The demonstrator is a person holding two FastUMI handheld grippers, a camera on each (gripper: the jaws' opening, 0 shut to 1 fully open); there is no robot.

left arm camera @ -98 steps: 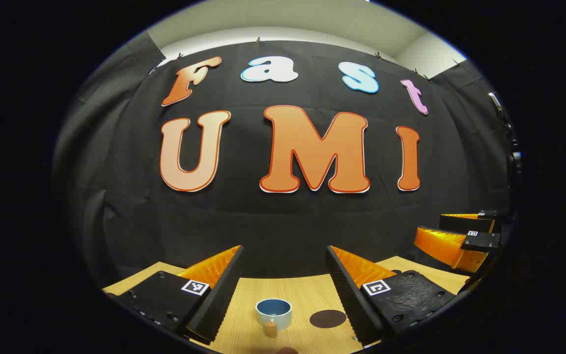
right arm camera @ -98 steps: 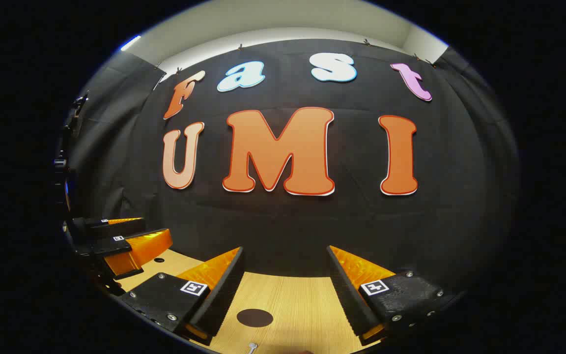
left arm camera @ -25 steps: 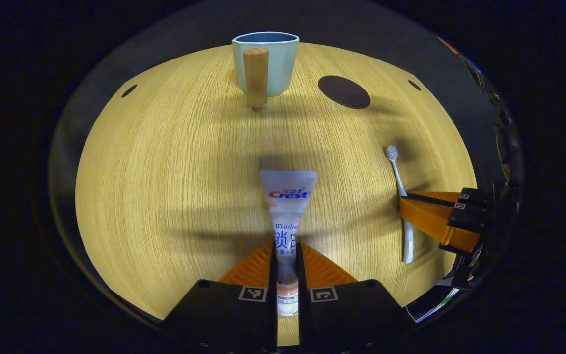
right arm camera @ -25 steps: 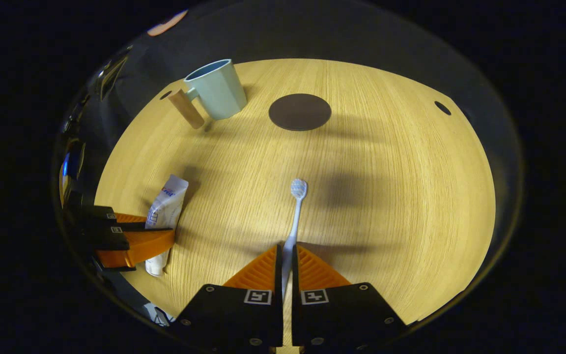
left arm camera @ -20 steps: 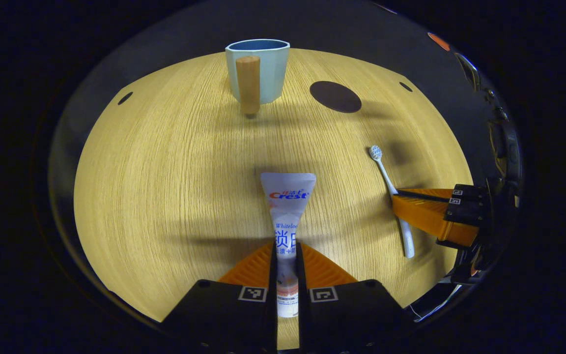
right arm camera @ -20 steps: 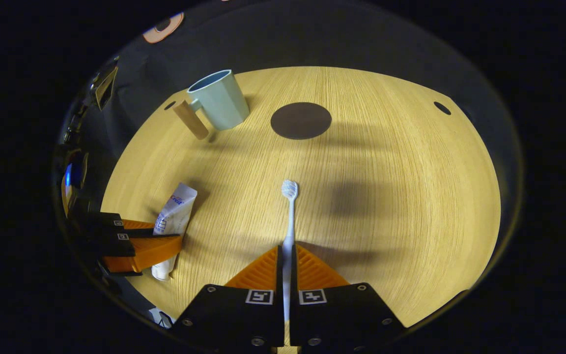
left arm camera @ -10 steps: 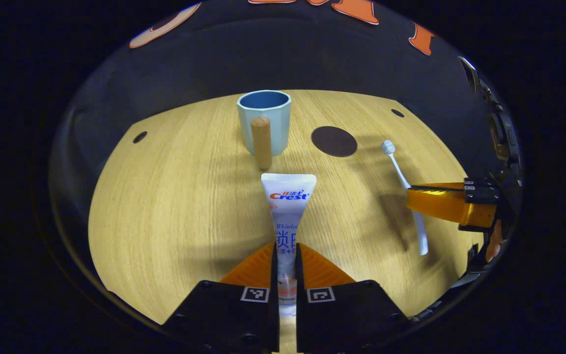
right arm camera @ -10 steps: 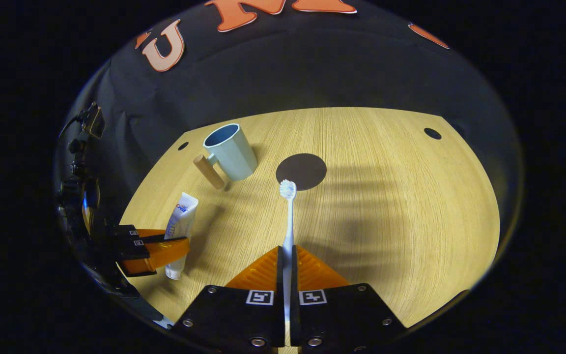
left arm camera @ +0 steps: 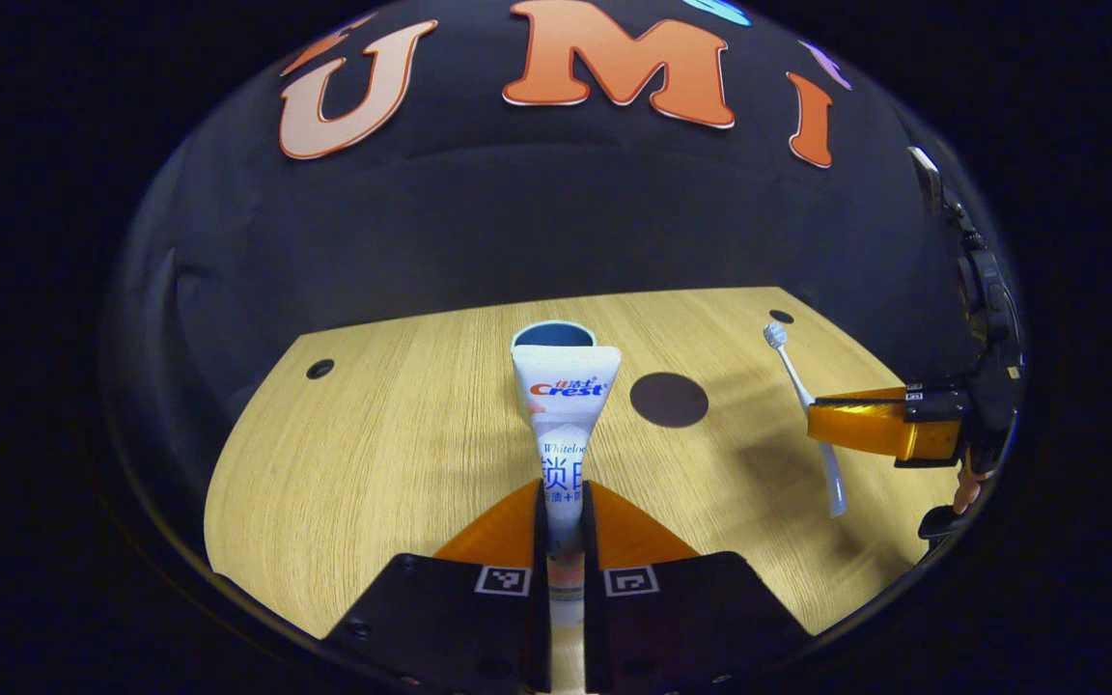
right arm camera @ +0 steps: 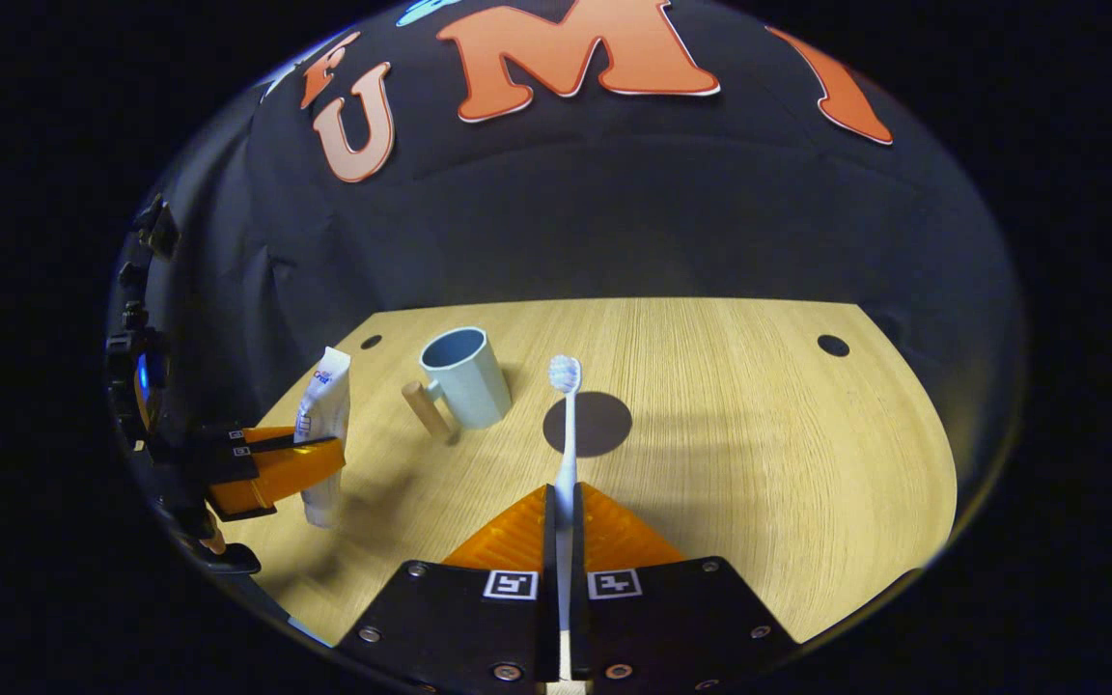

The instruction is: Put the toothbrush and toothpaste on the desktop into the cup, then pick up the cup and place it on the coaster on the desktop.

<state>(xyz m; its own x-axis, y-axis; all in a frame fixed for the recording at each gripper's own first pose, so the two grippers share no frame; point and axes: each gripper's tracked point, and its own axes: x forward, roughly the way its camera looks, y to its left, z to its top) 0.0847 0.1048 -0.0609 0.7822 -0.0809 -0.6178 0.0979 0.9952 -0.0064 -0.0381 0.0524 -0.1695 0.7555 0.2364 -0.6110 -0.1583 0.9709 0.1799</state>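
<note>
Left gripper view: the left gripper (left arm camera: 564, 502) clamps both ribbed, wedge-shaped fingers on a soft white toothpaste tube (left arm camera: 564, 405), held clear of the desktop (left arm camera: 392, 434) with its flat crimped end fanning wide and pointing toward the far edge. That crimped end covers most of the cup (left arm camera: 552, 334), so just the round rim and dark inside show behind it. A flat, round, dark coaster (left arm camera: 669, 400) lies just to the right of the cup on the pale, straight-grained wood. Off toward the right edge, the right gripper (left arm camera: 821, 422) pinches a slim white toothbrush (left arm camera: 800, 386), bristled head tilted up and away.

From the right gripper view, the same toothbrush (right arm camera: 566, 454) runs straight out between that gripper's (right arm camera: 564, 512) closed fingers, its small oval head raised above the near rim of the coaster (right arm camera: 595, 425). The pale, faceted cup (right arm camera: 467, 378) stands upright near the far left corner, its stubby wooden peg handle (right arm camera: 426, 409) angled toward the left edge. Small round holes (right arm camera: 832, 345) mark the far corners of the desktop.
</note>
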